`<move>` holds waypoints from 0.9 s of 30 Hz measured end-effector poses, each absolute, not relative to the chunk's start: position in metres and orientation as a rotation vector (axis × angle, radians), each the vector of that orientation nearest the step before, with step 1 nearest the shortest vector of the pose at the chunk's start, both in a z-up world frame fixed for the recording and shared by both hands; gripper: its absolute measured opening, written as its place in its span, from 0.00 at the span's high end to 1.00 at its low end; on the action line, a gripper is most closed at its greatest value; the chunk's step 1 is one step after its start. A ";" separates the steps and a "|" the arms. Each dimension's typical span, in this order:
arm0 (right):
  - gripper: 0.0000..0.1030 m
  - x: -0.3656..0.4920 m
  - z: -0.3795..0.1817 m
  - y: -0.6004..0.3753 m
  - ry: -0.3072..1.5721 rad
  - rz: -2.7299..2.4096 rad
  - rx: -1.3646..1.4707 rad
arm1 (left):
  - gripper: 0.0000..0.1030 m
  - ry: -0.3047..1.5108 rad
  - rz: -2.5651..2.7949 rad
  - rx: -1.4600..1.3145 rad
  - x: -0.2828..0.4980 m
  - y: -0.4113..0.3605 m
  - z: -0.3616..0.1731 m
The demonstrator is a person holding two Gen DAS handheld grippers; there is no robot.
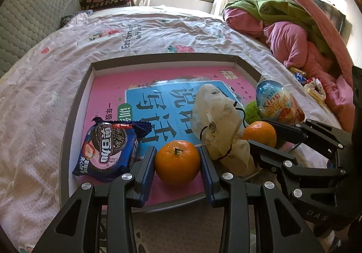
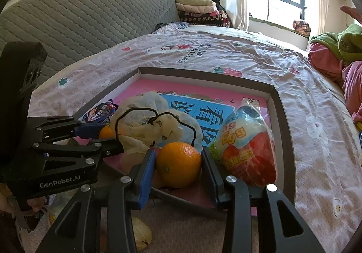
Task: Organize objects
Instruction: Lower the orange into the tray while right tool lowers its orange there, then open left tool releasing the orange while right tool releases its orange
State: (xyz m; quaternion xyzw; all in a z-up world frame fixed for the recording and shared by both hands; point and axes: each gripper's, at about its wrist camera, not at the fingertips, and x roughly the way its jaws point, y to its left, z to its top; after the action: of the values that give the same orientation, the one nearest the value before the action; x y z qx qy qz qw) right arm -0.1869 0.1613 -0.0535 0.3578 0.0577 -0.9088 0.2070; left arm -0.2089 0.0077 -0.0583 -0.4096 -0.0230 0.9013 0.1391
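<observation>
A shallow grey-rimmed tray [image 1: 74, 103] with a pink printed bottom lies on the bed. My left gripper [image 1: 177, 151] is shut on an orange [image 1: 177, 164] resting near the tray's front edge. My right gripper [image 2: 178, 155] is shut on a second orange [image 2: 178, 167], also low over the tray's front. Each view shows the other gripper from the side: the right gripper [image 1: 262, 134] with its orange [image 1: 258, 131], the left gripper [image 2: 109, 138] with its orange [image 2: 105, 132]. A cream drawstring bag [image 1: 217, 121] lies between the two oranges.
A blue Oreo pack [image 1: 108, 151] lies left of the left gripper. A wrapped toy egg [image 2: 246, 151] lies right of the right gripper, a green ball [image 1: 252, 110] behind it. Pink and green clothes [image 1: 291, 33] are piled at the right. A grey headboard [image 2: 90, 19] stands on the left.
</observation>
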 end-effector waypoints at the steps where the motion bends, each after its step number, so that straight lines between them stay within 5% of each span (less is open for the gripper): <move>1: 0.60 -0.187 -0.053 0.162 0.163 -2.531 0.997 | 0.63 -0.085 2.593 -1.196 -0.210 0.006 -0.059; 27: 0.59 -0.183 -0.052 0.163 0.162 -2.538 1.009 | 0.57 -0.071 2.588 -1.262 -0.208 0.009 -0.054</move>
State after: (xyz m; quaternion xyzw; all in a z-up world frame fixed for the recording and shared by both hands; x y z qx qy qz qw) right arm -0.1829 0.1632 -0.0516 0.3612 0.0581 -0.9086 0.2016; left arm -0.2076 0.0091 -0.0539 -0.4343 -0.0246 0.8909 0.1304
